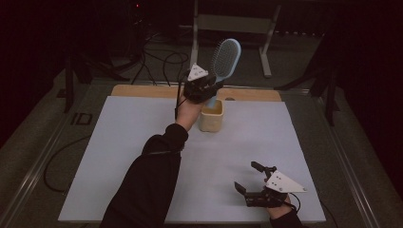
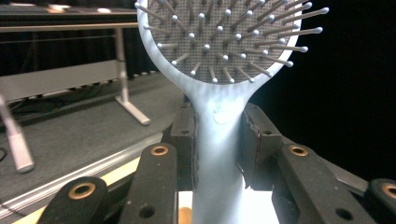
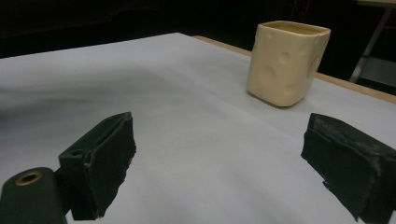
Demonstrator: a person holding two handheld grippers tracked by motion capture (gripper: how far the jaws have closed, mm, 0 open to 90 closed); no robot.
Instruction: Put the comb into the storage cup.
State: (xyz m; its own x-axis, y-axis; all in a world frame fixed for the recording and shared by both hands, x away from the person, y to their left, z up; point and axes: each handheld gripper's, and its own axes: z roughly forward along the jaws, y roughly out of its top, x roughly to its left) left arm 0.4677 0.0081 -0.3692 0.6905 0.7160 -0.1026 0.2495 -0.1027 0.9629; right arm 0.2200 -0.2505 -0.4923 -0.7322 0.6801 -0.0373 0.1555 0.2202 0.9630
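The left tool (image 1: 205, 88) clamps the blue hairbrush (image 1: 224, 61) handle above the cream cup (image 1: 211, 117); the right tool (image 1: 254, 179) gapes empty.

Looks like you're working in some kind of lab or recording studio space, not a home. Your table (image 1: 119, 156) is covered in a plain white sheet with a wooden edge (image 1: 142, 91) showing at the far side, sitting on grey carpet (image 1: 43, 137). Everything around you is blacked out and dim. There are loose cables (image 1: 161, 64) snaking over the floor behind the table, plus a metal-framed stand (image 1: 233, 23) with 2 angled legs farther back. A metal rail (image 1: 33, 175) runs along the floor on your left.
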